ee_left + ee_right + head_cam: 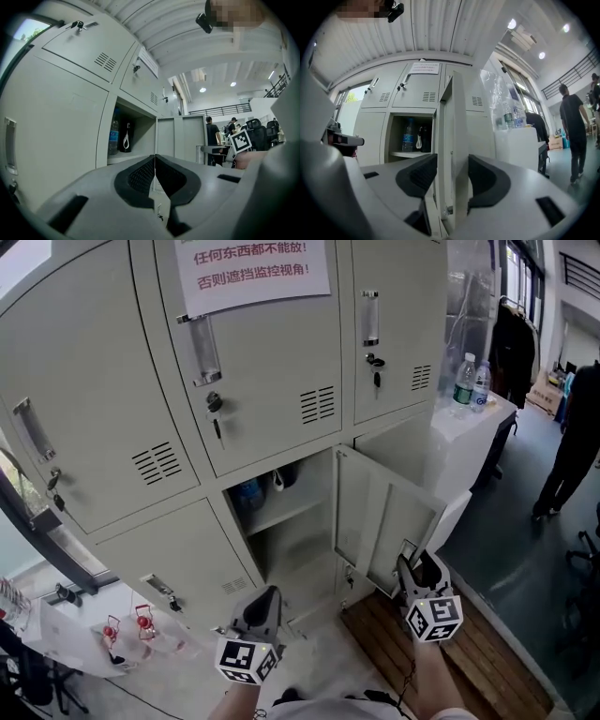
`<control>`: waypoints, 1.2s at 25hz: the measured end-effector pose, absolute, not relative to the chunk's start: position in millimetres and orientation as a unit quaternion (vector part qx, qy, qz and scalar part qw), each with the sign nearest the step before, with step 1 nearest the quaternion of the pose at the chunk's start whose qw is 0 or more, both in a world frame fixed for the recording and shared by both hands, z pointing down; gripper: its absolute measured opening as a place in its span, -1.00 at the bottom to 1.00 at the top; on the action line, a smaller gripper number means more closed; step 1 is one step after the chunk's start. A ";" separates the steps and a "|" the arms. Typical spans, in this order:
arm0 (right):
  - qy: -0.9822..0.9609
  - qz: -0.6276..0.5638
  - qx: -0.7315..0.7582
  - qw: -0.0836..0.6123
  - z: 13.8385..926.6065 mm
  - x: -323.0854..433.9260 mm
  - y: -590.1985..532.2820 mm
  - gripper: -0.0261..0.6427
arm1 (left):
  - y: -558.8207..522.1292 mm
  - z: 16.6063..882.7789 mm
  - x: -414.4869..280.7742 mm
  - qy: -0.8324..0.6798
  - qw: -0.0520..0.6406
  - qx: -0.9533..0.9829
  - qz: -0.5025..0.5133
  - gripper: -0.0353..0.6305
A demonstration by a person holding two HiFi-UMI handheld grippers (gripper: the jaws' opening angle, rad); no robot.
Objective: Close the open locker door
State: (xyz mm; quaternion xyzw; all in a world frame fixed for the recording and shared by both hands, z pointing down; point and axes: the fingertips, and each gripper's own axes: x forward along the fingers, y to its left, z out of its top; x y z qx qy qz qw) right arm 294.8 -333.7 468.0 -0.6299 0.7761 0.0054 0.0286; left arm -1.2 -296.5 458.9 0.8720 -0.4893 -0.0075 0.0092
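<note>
lockers [272, 362]: pale cream-grey all over, as I read it
locker door [380, 512]: same cream-grey on its inner face
notice [253, 268]: white sheet, red characters
left tongs [270, 594]: grey shell, black ribbed pads (its cube [246, 659] shows me black-and-white squares)
right tongs [412, 566]: matching grey and black
bottle [408, 136]: clear, blue label
floor [469, 652]: brown wood planks
</note>
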 end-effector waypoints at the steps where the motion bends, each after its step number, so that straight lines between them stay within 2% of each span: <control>1: 0.777 0.006 -0.629 0.030 467.9 293.3 -332.9 -0.38 | -296.4 459.0 -4.2 -0.492 0.009 0.871 -0.007 -0.86; 30: 0.832 0.015 -0.553 0.027 466.2 166.6 -285.9 -0.38 | -273.2 465.5 -71.0 -0.517 0.025 0.855 -0.016 -0.86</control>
